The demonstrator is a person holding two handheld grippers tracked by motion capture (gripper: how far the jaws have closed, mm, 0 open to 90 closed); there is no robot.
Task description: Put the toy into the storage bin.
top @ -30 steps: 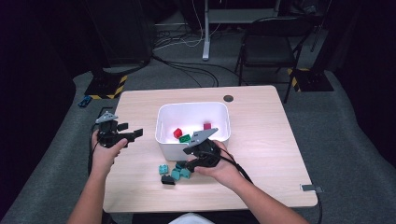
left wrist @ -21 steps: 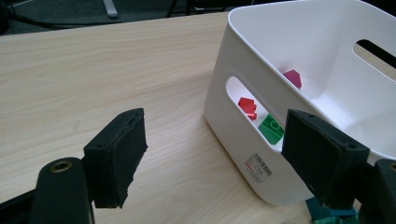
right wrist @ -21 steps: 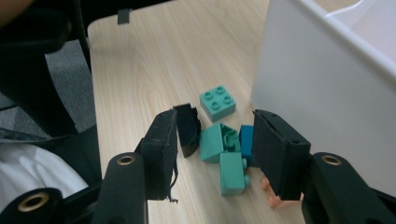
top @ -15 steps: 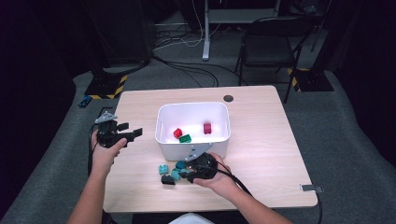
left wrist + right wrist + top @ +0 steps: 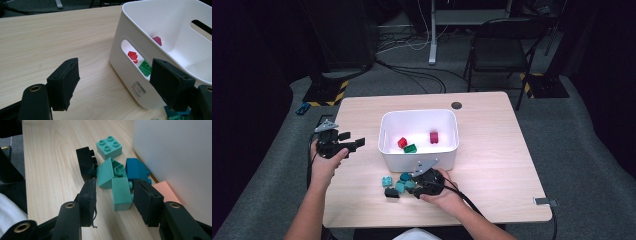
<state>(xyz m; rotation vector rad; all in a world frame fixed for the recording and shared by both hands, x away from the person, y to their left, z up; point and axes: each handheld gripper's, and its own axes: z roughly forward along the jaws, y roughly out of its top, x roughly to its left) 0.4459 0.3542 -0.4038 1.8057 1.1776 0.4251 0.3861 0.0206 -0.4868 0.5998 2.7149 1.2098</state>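
Observation:
A white bin [image 5: 419, 160] stands mid-table and holds a red brick [image 5: 402, 142], a green brick [image 5: 410, 148] and a magenta brick [image 5: 434, 137]. Just in front of it lie several loose bricks. My right gripper [image 5: 115, 195] is open, low over the table, its jaws on either side of a teal brick [image 5: 121, 193]. Beyond that brick are a sloped teal brick [image 5: 106, 173], a dark blue brick [image 5: 136, 170], a black brick [image 5: 86, 162] and a light teal square brick [image 5: 109, 148]. My left gripper [image 5: 353, 139] hangs open and empty left of the bin.
The bin's wall [image 5: 180, 152] rises close on the right of the right gripper, with a salmon-coloured piece [image 5: 165, 191] at its foot. The left gripper view looks at the bin's handle slot [image 5: 132, 60]. A dark round cable port [image 5: 456, 105] sits near the table's far edge.
My right gripper has come down from the bin's front rim to the loose bricks on the table. The left gripper has hardly moved.

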